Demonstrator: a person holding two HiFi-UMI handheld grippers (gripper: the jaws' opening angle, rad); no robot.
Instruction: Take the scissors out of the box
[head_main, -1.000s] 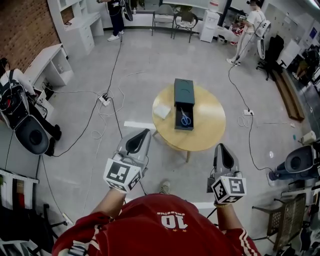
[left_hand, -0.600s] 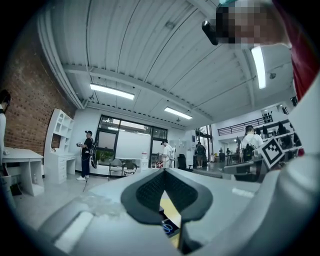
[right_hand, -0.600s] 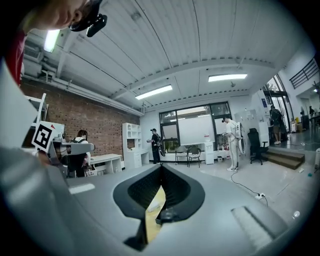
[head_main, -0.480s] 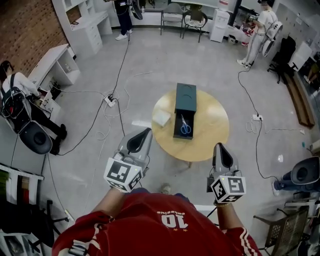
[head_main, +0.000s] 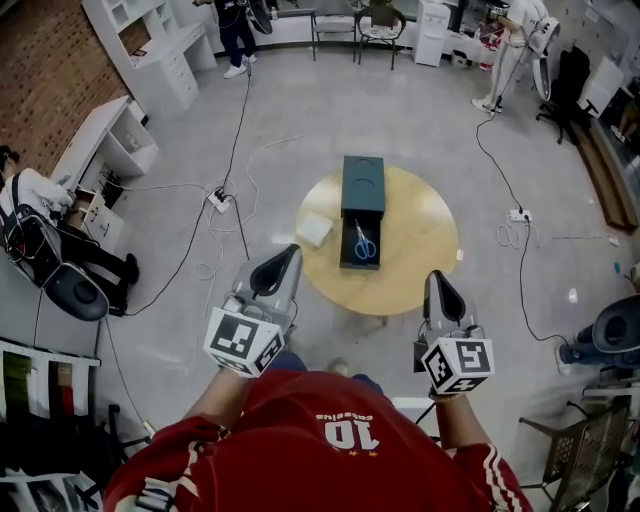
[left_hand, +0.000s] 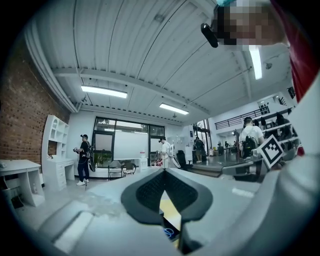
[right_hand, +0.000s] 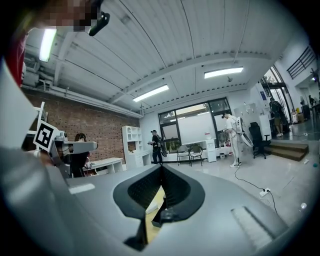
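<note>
A dark green box (head_main: 362, 183) lies on the round wooden table (head_main: 420, 250), with its drawer (head_main: 345, 245) pulled out toward me. The blue-handled scissors (head_main: 364, 243) rest inside the drawer. My left gripper (head_main: 287, 257) hovers short of the table's near left edge, shut and empty. My right gripper (head_main: 437, 281) hovers short of the near right edge, also shut and empty. In the left gripper view the left gripper (left_hand: 164, 171) has its tips together, and a blue scissor handle (left_hand: 168, 232) shows below them. In the right gripper view the right gripper (right_hand: 161, 168) is closed, with the table (right_hand: 151, 201) beyond it.
A white card (head_main: 313, 230) lies on the table left of the drawer. Cables and a power strip (head_main: 212, 198) trail across the floor at left. A white desk (head_main: 105, 140) and a seated person (head_main: 30, 215) are at far left. People stand at the back of the room.
Both grippers have come forward toward the table together with the person. Their jaws stay shut. The box and scissors have not moved.
</note>
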